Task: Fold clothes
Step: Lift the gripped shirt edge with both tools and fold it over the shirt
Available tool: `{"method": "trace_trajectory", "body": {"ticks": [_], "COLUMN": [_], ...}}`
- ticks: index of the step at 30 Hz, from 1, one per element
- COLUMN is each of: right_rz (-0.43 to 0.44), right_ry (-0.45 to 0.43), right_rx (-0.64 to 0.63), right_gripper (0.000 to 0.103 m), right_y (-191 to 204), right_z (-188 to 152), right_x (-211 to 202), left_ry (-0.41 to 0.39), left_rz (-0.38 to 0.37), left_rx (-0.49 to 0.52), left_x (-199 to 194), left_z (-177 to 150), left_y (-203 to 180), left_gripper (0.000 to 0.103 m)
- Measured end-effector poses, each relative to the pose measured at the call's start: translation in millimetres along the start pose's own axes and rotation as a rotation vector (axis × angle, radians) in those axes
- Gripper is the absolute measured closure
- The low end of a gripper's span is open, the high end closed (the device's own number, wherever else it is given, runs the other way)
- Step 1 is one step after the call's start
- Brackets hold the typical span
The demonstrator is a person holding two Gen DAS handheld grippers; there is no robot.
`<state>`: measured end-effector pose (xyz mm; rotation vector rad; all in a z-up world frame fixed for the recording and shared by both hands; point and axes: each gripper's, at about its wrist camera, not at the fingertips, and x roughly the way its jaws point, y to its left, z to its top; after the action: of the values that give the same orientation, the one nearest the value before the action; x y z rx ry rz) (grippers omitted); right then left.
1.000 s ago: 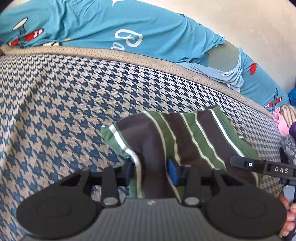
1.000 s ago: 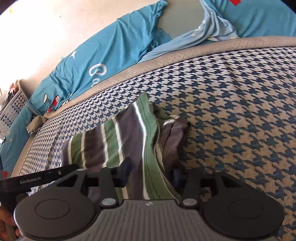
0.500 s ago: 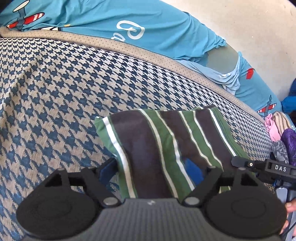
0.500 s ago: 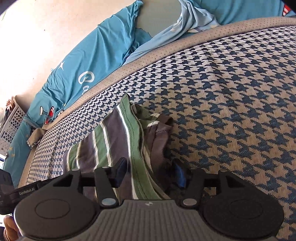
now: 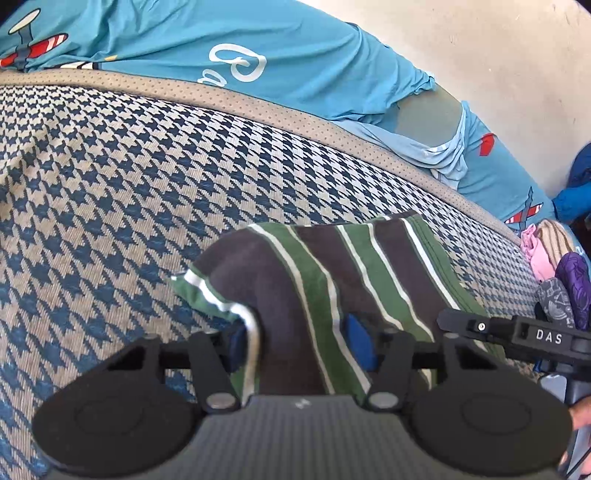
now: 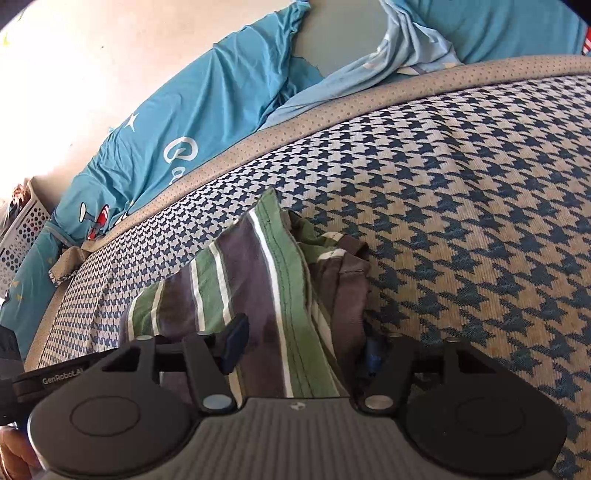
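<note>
**Left jaws closed back onto the striped garment**

Half a second ago the left gripper stood wide apart; now its blue pads pinch the near edge of the striped garment, left corner bunched. The right gripper stays clamped on the garment's other end, over the stitched green hem. Both point forward, low over the houndstooth bed cover, where the folded garment lies. Teal sheet behind.
</note>
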<state>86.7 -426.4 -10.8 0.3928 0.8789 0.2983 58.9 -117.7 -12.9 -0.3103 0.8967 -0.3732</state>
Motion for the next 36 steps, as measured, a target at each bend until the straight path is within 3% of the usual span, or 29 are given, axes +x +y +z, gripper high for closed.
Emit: {"method": "trace_trajectory", "body": {"ticks": [1,4,8,17,36], "right_rz": [0.003,0.012,-0.001,0.052,0.1], "right_ry": [0.005,0.005,-0.045,-0.152,-0.195], "right_rx": [-0.003,-0.008,-0.08,-0.156,-0.32], "right_gripper": [0.077,0.085,0.087,0.087,0.087], "right_y": [1.1,5.6,25.2,73.3,167.9], "right_z": [-0.2,-0.8,-1.4,-5.5,-39.1], "right_x": [1.8,4.6,-0.6,-10.6,2.6], "left_ry": [-0.002,-0.023,-0.07,-0.175,-0.235], "left_rz": [0.005,0.005,0.033,0.189,0.344], "left_rx": [0.001,-0.011,0.056,0.129,0.052], "left_x": [-1.4,-8.6,-21.6,-58.5,-123.3], "left_z": [-0.3,1.7,2.2,11.7,3.1], "left_y": [0.8,2.0,-7.6,-10.8,52.6], "left_gripper": [0.063,0.077,0.081,0.082,0.082]}}
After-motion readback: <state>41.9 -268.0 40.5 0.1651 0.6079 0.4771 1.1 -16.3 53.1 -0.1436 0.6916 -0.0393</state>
